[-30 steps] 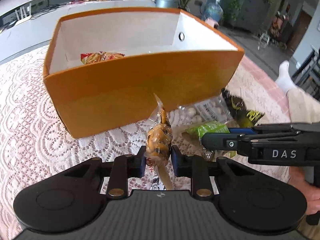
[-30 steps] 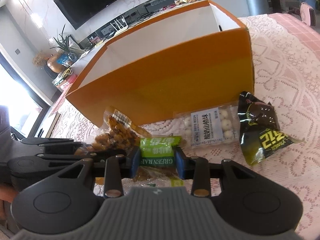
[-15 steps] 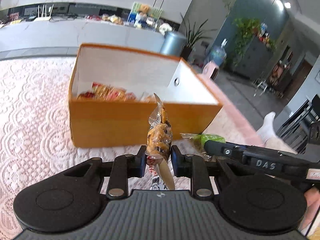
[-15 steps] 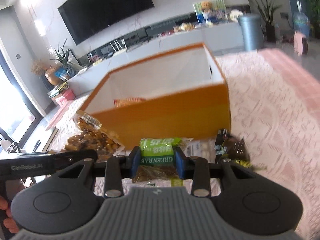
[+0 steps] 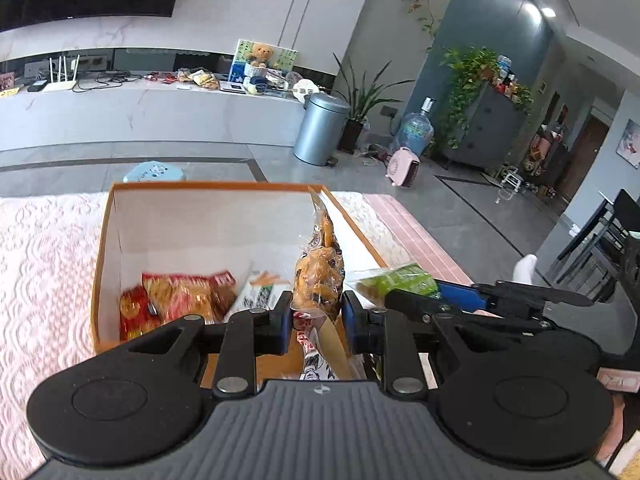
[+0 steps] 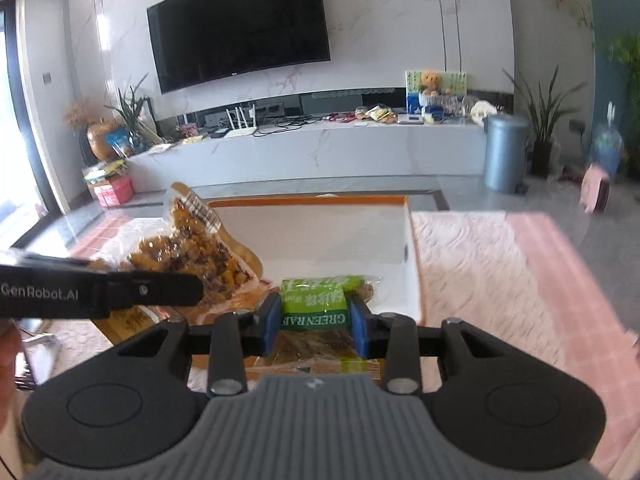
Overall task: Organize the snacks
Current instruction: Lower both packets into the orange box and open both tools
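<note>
Left gripper [image 5: 315, 316]: clamping a clear bag of brown snacks [image 5: 320, 272] at centre frame, bag standing upright over the near right corner of the orange box [image 5: 100, 280].

Right gripper [image 6: 314, 322]: gripping a green raisin packet [image 6: 314, 302] at lower centre, jaws pressing on both sides, packet hanging over the near edge of the box.

Box sitting on a white lace tablecloth [image 5: 44, 272], open at the top, holding red snack packets [image 5: 176, 300] and a white packet [image 5: 260, 292] at lower left of the interior.
</note>
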A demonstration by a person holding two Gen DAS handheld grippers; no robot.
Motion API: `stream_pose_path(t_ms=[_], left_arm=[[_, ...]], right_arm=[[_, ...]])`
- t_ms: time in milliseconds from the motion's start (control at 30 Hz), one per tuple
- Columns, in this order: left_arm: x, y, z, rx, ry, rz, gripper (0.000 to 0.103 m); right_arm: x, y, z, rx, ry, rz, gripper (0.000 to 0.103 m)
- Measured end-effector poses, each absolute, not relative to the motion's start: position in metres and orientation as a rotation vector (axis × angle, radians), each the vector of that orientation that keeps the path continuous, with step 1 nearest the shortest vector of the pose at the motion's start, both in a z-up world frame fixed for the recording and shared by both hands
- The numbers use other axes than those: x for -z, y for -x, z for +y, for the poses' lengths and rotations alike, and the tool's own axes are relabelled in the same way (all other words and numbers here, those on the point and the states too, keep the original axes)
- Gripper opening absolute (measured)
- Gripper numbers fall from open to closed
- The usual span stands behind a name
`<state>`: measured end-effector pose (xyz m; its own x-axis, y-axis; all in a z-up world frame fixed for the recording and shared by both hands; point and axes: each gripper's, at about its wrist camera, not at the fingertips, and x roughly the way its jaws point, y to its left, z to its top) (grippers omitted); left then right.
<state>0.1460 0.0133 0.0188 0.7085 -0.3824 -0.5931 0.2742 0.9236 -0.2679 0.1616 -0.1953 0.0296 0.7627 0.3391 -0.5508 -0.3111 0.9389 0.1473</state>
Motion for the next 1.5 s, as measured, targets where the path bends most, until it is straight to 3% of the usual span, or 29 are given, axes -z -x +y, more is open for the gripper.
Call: stream_pose_path(t_ms=[700,1233,1300,1367,1500], left_arm=[[0.036,-0.235,0.011,0.337,0.216,0.898,0.027],[0.061,-0.244,0.017,0.302,0.218,0.987,0.022],[0.061,-0.243,0.019,0.284,0.218,0.993,0.026],[0.059,-0.243,0.019,0.273,0.223,0.989,0.039],[0.051,-0.237,0.022,0.260,0.228,0.964,0.055]], right_arm=[[0.015,-0.274,-0.168,-0.351,0.264,0.760,0.034],[0.038,-0.308,-0.153,-0.357,0.332,0.891,0.034],[0.039,-0.310,-0.154,-0.352,0.324,0.902,0.035],[0.039,-0.312,-0.155,-0.346,0.320,0.912,0.034],[0.034,-0.307,-0.152,-0.338,0.356,0.896,0.040]])
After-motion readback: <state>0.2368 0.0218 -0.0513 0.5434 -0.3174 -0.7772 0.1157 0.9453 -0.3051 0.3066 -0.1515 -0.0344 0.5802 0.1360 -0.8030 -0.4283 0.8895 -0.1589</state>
